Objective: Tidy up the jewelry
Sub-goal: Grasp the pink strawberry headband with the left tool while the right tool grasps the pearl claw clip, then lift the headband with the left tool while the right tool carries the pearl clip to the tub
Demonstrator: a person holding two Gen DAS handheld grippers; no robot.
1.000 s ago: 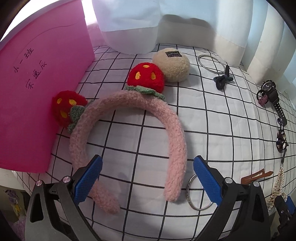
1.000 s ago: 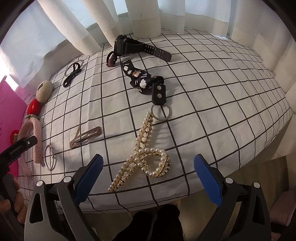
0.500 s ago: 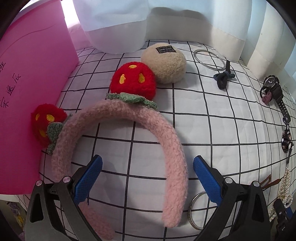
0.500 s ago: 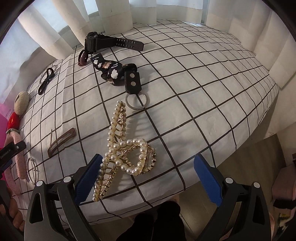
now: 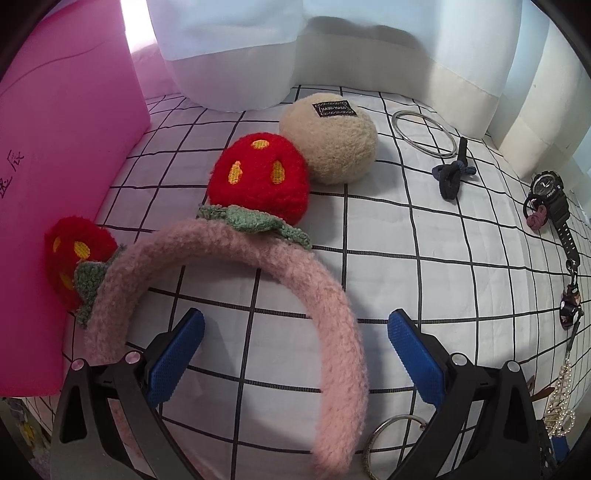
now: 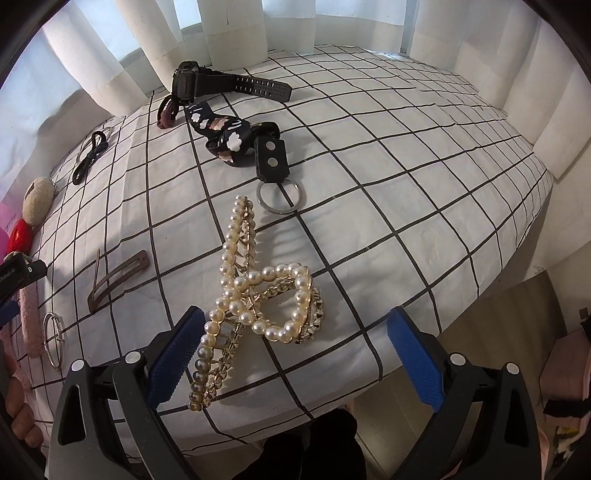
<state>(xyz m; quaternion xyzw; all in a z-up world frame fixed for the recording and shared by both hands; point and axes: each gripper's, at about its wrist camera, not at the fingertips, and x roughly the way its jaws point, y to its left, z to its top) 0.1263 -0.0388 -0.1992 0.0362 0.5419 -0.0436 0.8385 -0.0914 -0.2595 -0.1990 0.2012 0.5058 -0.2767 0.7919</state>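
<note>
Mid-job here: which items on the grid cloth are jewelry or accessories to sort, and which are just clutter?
To sort: pink headband, pearl claw clip, black watch, snap clip, bangle, hair ties.

Just lying about: pink board, curtains.

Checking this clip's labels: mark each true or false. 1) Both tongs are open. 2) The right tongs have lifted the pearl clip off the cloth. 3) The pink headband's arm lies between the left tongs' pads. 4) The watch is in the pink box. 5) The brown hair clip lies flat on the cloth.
1) True: left tongs and right tongs gape.
2) False: the pearl clip lies on the cloth.
3) True: headband.
4) False: the watch lies on the cloth; pink box stands apart.
5) True: hair clip.
</note>
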